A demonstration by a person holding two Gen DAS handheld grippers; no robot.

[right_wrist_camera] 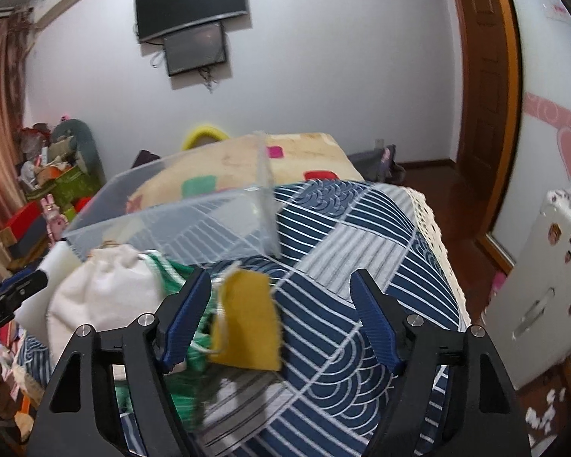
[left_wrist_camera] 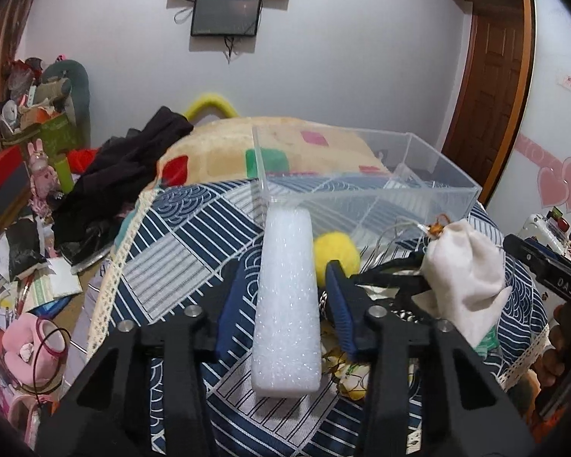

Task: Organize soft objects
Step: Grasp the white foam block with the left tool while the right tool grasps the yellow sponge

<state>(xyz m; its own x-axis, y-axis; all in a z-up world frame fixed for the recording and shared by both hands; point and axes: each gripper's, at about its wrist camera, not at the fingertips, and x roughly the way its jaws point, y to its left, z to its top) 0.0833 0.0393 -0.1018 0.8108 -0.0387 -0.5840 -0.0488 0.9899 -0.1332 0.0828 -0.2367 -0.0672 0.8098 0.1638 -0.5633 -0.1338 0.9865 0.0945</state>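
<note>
Two grippers over patterned bedspread (right_wrist_camera: 361, 228). Left gripper (left_wrist_camera: 285, 266): fingers spread, white foam block (left_wrist_camera: 287, 304) lying between them, contact with pads not clear. Yellow pom-pom (left_wrist_camera: 337, 251) just beside block, near clear plastic box (left_wrist_camera: 361, 179). White drawstring pouch (left_wrist_camera: 464, 266) right of pom-pom. Right gripper (right_wrist_camera: 281, 282): fingers wide apart, nothing pinched; yellow pouch (right_wrist_camera: 247, 323) near its left finger, on bedspread.

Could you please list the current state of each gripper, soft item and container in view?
Left gripper: open, fingers straddling the white foam block, not clamping.
Right gripper: open, holding nothing.
Clear plastic bin: open-topped, empty.
White cloth drawstring pouch: cinched shut.
Mustard-yellow fabric pouch: lying loose on the cloth.
</note>
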